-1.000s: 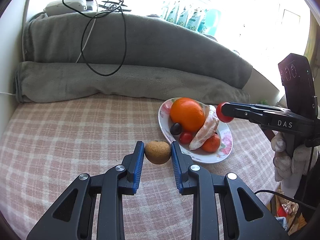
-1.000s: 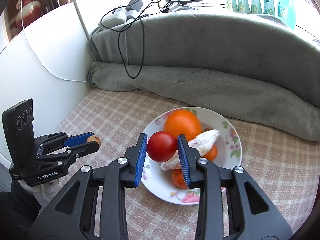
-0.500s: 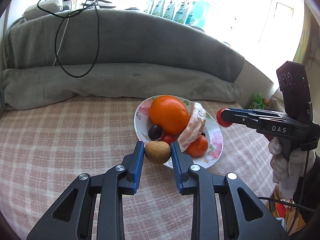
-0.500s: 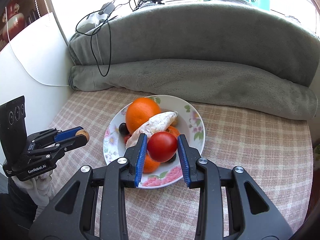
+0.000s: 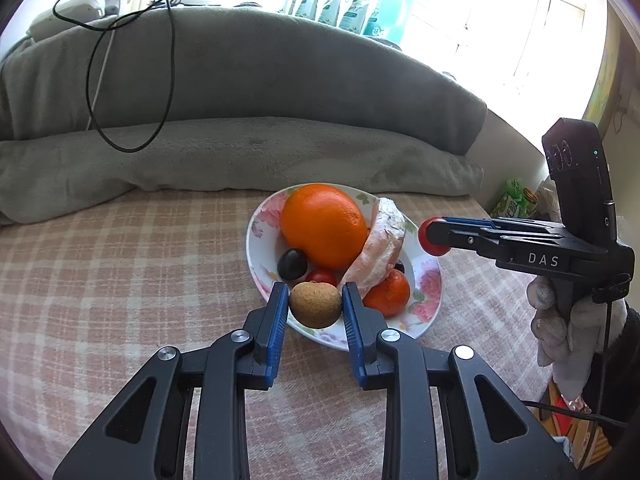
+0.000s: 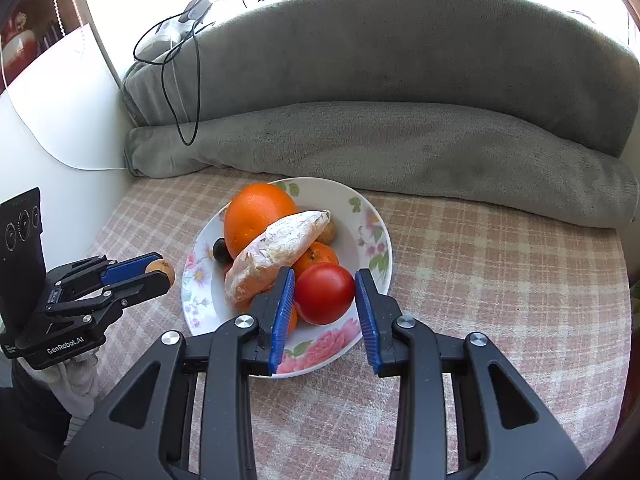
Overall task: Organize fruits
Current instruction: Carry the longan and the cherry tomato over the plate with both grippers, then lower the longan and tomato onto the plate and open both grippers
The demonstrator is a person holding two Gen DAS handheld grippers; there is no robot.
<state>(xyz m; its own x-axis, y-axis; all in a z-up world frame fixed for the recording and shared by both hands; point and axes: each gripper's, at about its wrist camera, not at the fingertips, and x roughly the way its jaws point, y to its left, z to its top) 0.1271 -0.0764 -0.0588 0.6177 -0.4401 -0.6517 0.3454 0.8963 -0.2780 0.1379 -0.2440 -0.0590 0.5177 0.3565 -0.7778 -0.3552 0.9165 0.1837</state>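
Writing I can read: "DAS" in white on the side of my right tool (image 5: pixel 434 236), seen from the left camera; "GenRobot.AI" on the body of my left tool (image 6: pixel 162 274), seen from the right camera. The pouches (image 5: pixel 340 8) along the bright sill carry print too small for me to read.

Left tool: blue pads clamped on a small brown fruit (image 5: pixel 315 305), round, rough and matt. It hangs over the near rim of the plate (image 5: pixel 428 280).

Right tool: pads clamped on a red tomato (image 6: pixel 325 293), smooth and glossy, above the near part of the plate.

Plate: white with pink flowers and green leaves, resting on a pink and beige checked cloth (image 5: pixel 120 280). In it:
- one large orange (image 5: pixel 323 224)
- one peeled citrus segment (image 5: pixel 380 248), pale pink, leaning on the orange
- one small mandarin (image 5: pixel 387 292)
- one dark grape (image 5: pixel 292 264)
- one cherry tomato (image 5: pixel 321 276)

Left camera only: my gloved hand (image 5: pixel 560 320) under the right tool, and a green packet (image 5: pixel 512 200) past the bed's edge.

Right camera only: a second brown fruit (image 6: pixel 330 232) behind the segment, a white wall panel (image 6: pixel 60 120) at the left, and red ornaments on a shelf.

Both cameras: a folded grey blanket (image 6: pixel 380 100) behind the plate, with black cable (image 5: pixel 132 80) trailing over it.
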